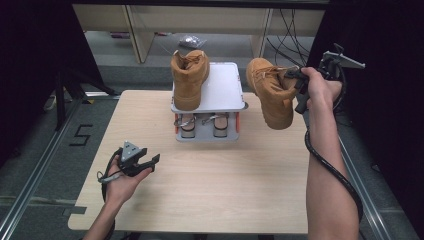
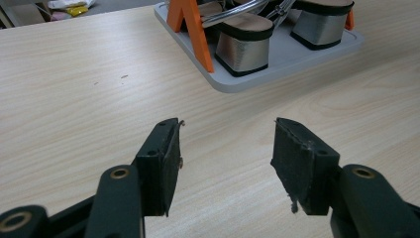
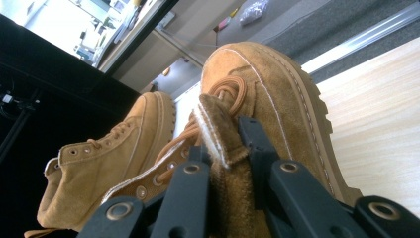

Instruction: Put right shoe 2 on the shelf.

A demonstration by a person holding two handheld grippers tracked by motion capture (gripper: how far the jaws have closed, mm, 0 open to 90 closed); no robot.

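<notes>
- Closest to the person, the left gripper point(image 1: 150, 162) sits low over the pale wood-grain table point(image 1: 210, 190), cradled in an upturned hand. In the left gripper view its 2 black jaws stand wide apart with nothing but bare tabletop between them, so it's just idling, I'd guess waiting for its turn.
- A bit further up the table there's a grey 2-tier shoe rack with orange posts point(image 1: 235, 85). The bottom shelf holds a pair of silver block-heel sandals point(image 2: 245, 44), tucked side by side with heels facing the person.
- On the top shelf stands 1 tan suede lace-up boot point(image 1: 189, 75), upright on the left half, toe toward the person. The right half of that shelf is bare, which looks like the spot kept for its partner.
- The partner, a second tan suede boot point(image 1: 272, 92), is up in the air just right of the rack, hanging toe-down and off the table.
- The right gripper point(image 1: 298, 82) has it: in the right gripper view the jaws are clamped on the padded tongue and collar edge point(image 3: 218, 134), laces bunched right beside. Pinching the soft top edge makes sense, since that's the only thin bit a narrow jaw can bite.
- My read is the boot needs tipping level and swinging left over the open half of the shelf. Hanging by the collar, it could swing or slip.
</notes>
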